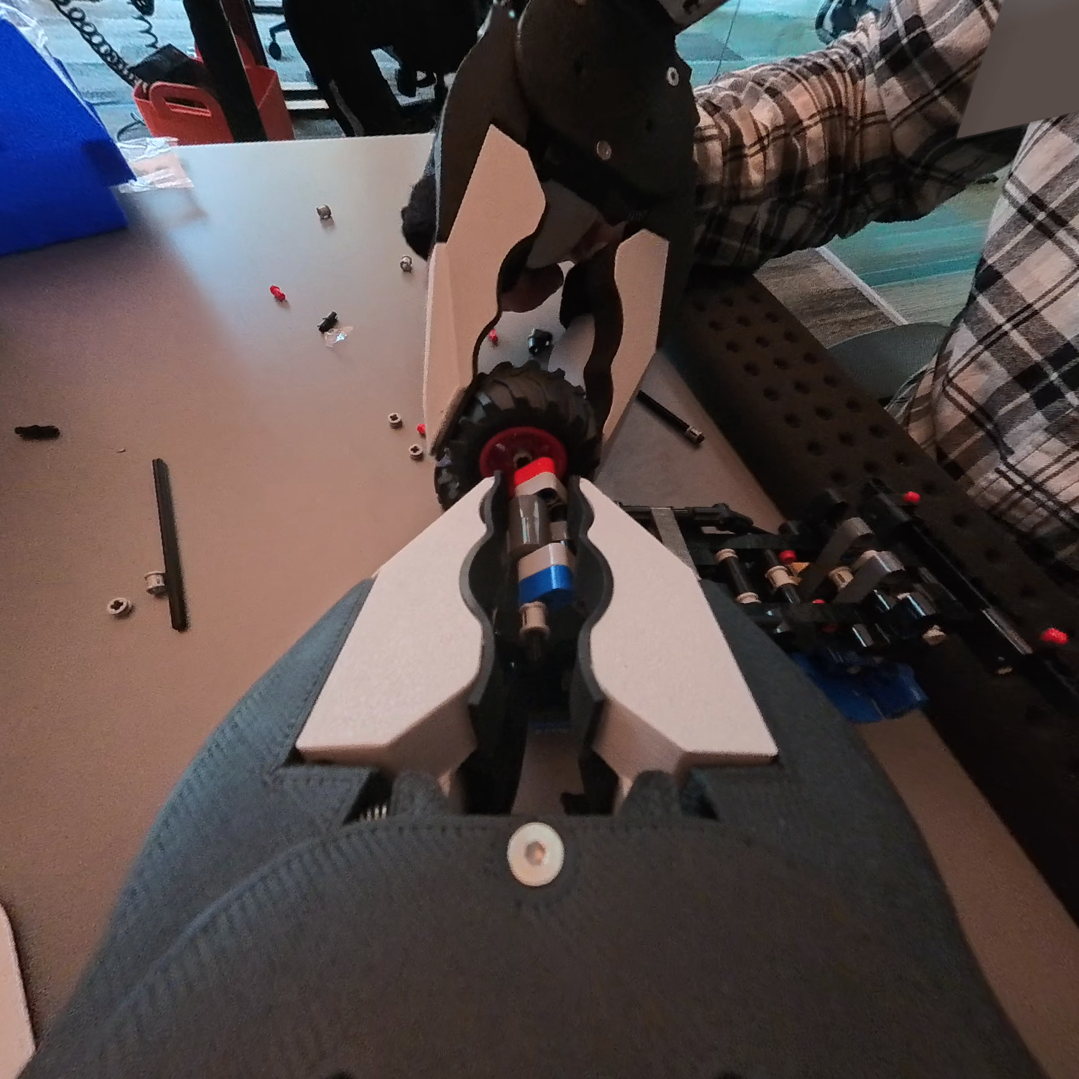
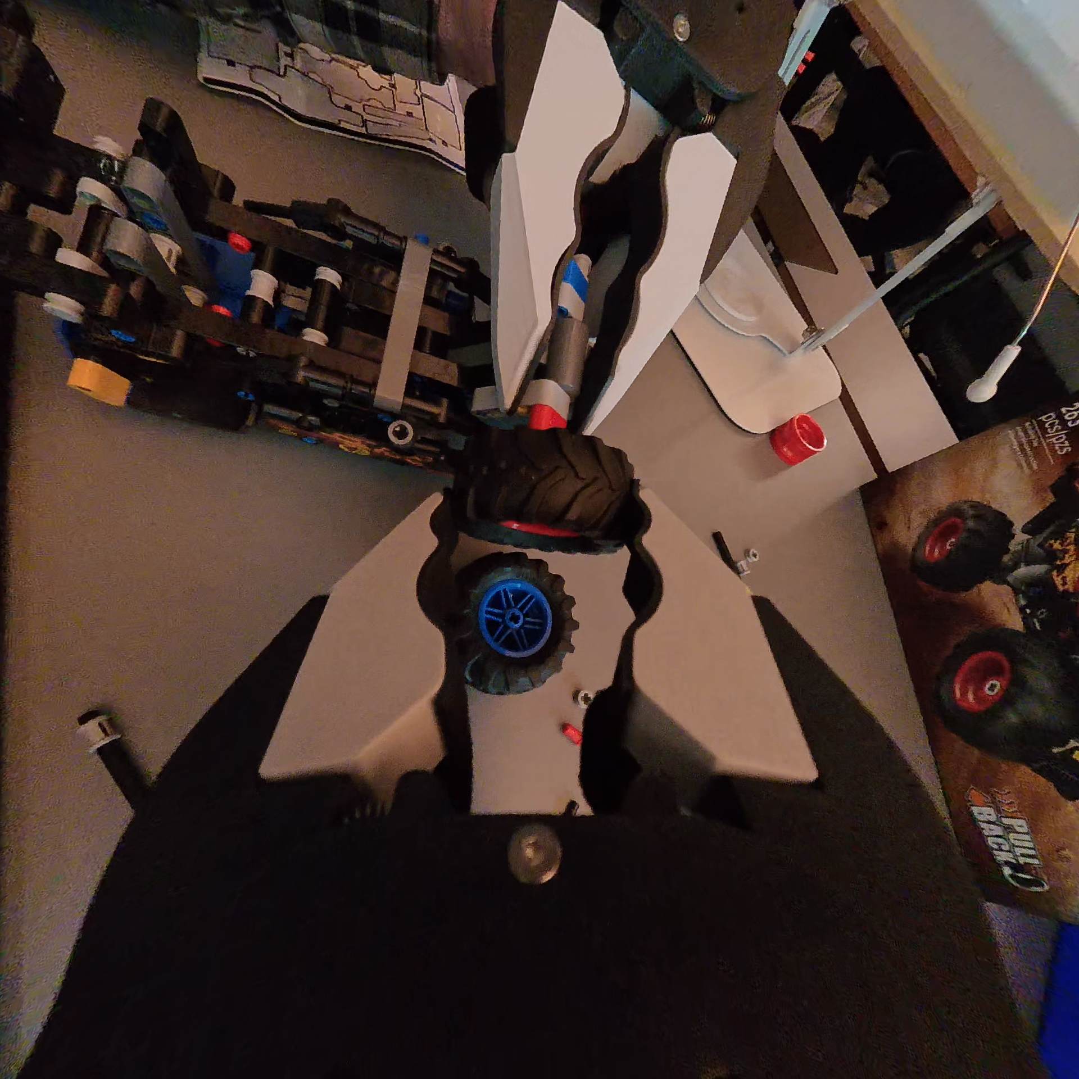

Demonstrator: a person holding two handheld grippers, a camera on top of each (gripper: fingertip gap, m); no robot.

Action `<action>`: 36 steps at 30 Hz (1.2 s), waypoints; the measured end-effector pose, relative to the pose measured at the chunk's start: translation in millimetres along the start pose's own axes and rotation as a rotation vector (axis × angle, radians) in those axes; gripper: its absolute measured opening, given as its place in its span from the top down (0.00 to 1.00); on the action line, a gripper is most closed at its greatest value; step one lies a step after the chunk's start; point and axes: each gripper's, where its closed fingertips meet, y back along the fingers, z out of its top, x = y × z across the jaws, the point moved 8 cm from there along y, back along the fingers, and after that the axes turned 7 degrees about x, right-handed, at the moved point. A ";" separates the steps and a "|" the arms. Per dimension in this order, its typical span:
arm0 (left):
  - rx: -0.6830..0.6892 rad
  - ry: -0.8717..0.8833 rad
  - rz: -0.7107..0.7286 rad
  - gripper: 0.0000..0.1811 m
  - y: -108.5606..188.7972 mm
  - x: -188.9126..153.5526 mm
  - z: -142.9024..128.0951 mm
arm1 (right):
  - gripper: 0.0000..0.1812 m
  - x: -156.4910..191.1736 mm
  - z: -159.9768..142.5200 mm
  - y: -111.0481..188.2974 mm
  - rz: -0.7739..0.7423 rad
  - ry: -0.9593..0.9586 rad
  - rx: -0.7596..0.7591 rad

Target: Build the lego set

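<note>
My left gripper is shut on an axle assembly of grey, blue and red pieces, held above the table. My right gripper is shut on a black tyre with a red hub. The hub faces and touches the red end of the assembly. In the right wrist view the left gripper comes down from the top holding the assembly. The black chassis lies on the table beside them, and also shows in the left wrist view. A wheel with a blue hub lies on the table under the right gripper.
Small pins and bushes and a black axle lie scattered on the grey table. A blue bin stands at the back left. A loose red hub, the set's box and the instruction booklet lie around. A plaid sleeve reaches in.
</note>
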 end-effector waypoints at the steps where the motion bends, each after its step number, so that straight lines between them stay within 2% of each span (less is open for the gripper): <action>1: 0.000 0.000 -0.003 0.88 -0.2 -0.2 0.0 | 0.69 0.2 0.1 0.6 0.006 -0.005 -0.002; 5: -0.009 0.004 -0.007 0.88 1.0 0.0 -1.2 | 0.69 -3.3 -8.5 3.2 0.119 -0.152 -0.048; 8: -0.018 0.019 -0.012 0.88 7.0 2.3 -5.0 | 0.69 -4.1 -16.8 8.8 0.141 -0.198 -0.053; 16: -0.006 0.025 -0.015 0.89 8.1 2.0 -3.6 | 0.68 -3.0 -16.0 10.3 0.119 -0.159 -0.021; 21: 0.033 -0.007 0.019 0.89 8.4 -1.1 -1.7 | 0.68 -0.4 -11.8 11.5 0.045 -0.074 0.043; 29: 0.119 -0.048 0.089 0.86 8.1 -8.8 2.6 | 0.67 2.2 -9.6 13.1 0.024 -0.027 0.079; 36: 0.082 0.002 0.102 0.86 16.8 -18.2 -5.4 | 0.68 5.9 -12.1 21.0 0.048 -0.016 0.084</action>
